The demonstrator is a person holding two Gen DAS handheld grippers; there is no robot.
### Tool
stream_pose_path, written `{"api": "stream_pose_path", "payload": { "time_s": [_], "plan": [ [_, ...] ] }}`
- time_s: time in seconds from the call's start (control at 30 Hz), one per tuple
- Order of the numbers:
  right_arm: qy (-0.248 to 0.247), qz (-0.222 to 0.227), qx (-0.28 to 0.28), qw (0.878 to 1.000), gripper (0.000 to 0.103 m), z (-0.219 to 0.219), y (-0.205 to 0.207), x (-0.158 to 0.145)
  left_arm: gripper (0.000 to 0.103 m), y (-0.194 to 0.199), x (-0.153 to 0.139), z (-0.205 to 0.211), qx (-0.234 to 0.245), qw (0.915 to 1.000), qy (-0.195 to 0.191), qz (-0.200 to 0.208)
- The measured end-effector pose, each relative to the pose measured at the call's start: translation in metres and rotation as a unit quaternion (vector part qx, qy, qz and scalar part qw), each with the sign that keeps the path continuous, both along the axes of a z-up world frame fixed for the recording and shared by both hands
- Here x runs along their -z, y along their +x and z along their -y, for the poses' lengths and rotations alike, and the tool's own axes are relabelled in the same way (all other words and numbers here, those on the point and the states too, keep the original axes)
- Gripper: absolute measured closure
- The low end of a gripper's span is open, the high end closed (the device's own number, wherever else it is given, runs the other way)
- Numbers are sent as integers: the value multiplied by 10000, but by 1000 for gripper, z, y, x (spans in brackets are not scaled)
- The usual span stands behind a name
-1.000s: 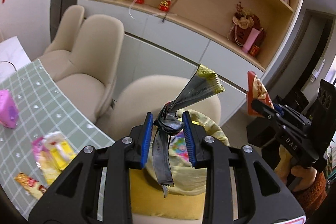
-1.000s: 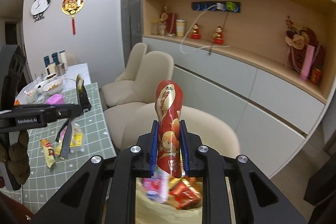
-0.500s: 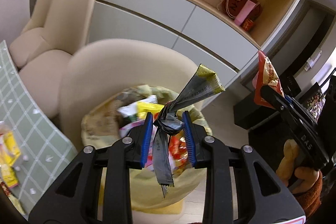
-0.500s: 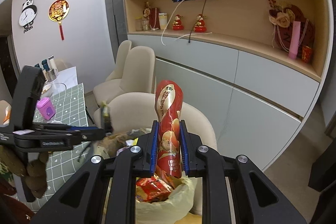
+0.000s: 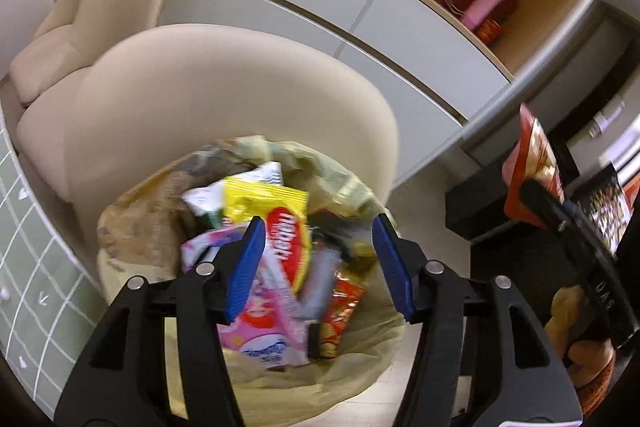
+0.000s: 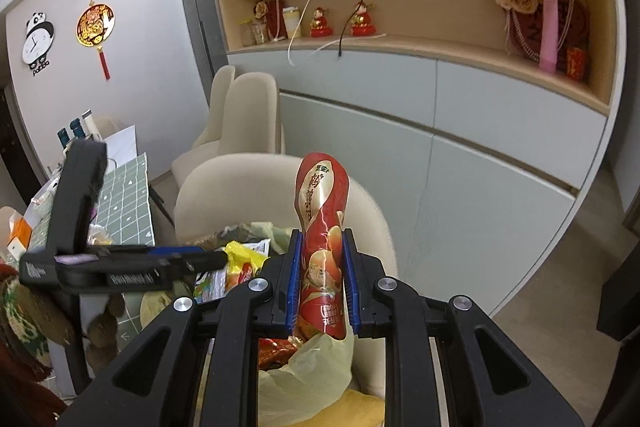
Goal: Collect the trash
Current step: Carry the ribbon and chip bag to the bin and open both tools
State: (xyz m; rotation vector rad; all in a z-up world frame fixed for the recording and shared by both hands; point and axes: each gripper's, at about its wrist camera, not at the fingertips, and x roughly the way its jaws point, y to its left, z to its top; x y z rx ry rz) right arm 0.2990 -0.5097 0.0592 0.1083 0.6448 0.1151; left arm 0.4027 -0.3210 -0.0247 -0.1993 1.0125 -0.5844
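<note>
A yellow trash bag [image 5: 352, 375] full of wrappers stands on the seat of a beige chair [image 5: 224, 83]. My left gripper [image 5: 318, 223] hangs just above its mouth with its jaws opening. A grey foil wrapper [image 5: 320, 279] lies loose below them among the other trash, and neither pad touches it. My right gripper [image 6: 322, 235] is shut on a tall red snack bag [image 6: 320, 211], held upright over the near rim of the trash bag [image 6: 308, 371]. In the left wrist view the right gripper [image 5: 538, 189] with the red snack bag [image 5: 532, 155] sits off to the right.
A table with a green checked cloth [image 5: 28, 267] borders the chair on the left, with boxes and bottles on it [image 6: 24, 231]. More beige chairs [image 6: 248, 115] stand behind. Grey cabinets [image 6: 480, 155] under a wooden shelf run along the wall. A dark box [image 5: 488, 211] sits on the floor.
The left gripper has moved down over the bag, its jaws have spread, and the grey foil wrapper has dropped out of them into the bag. The right gripper came closer, still holding the red bag.
</note>
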Motion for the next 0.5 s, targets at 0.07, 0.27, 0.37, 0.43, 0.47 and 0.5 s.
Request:
{"api": "stream_pose_path", "payload": {
  "time_s": [0.07, 0.27, 0.37, 0.43, 0.47, 0.5],
  "plan": [
    [49, -91, -125, 9999, 84, -6, 5, 8, 50, 1, -4, -13, -185, 9998, 6, -7],
    [118, -379, -699, 9968, 84, -43, 28, 32, 50, -19, -25, -60, -681, 9966, 223, 397],
    [213, -579, -1024, 9928, 84, -66, 40, 47, 50, -31, -32, -80, -903, 9939, 346, 527],
    [328, -714, -1259, 9889, 84, -81, 46, 57, 50, -38, -35, -92, -1021, 9924, 390, 563],
    [346, -777, -1354, 9871, 84, -88, 48, 62, 50, -42, -36, -100, -1101, 9915, 404, 568],
    [315, -884, -1477, 9846, 84, -97, 52, 69, 50, -45, -36, -105, -1146, 9910, 405, 561]
  ]
}}
